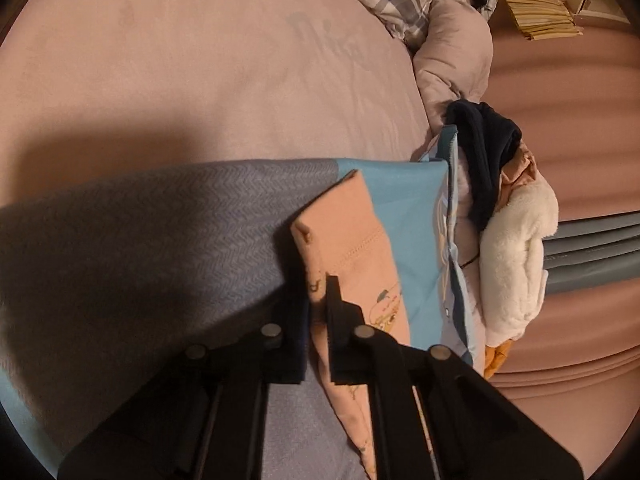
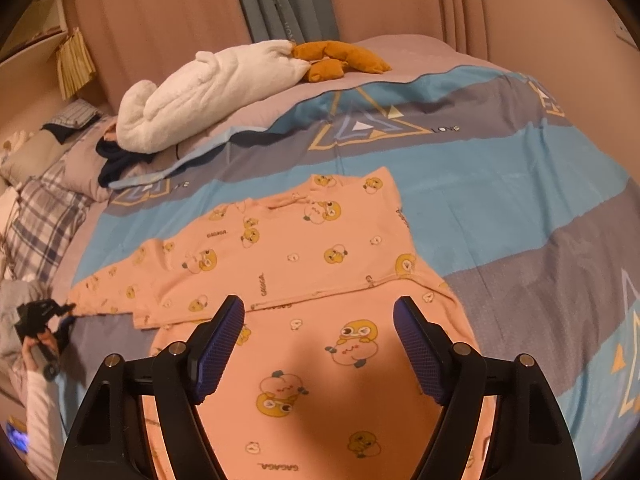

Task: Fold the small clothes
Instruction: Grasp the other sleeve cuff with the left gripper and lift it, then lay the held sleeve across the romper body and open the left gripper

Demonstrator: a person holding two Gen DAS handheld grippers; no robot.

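Observation:
A small pink shirt [image 2: 280, 256] printed with yellow ducks lies spread on the blue and grey striped quilt [image 2: 500, 200]. Its left sleeve stretches out to the left. In the left wrist view my left gripper [image 1: 318, 304] is shut on that pink sleeve [image 1: 348, 240], whose cuff end sticks up past the fingers. The same gripper [image 2: 66, 308] shows small at the sleeve's tip in the right wrist view. My right gripper [image 2: 318, 320] stands open just above the shirt's body, nothing between its blue pads.
A white plush duck [image 2: 208, 92] with orange feet [image 2: 340, 60] lies at the quilt's far edge, dark clothing [image 2: 116, 160] beside it. Plaid bedding [image 2: 40, 224] is bunched at the left. A person's hand [image 2: 38, 346] and light sleeve hold the left gripper. Curtains hang behind the bed.

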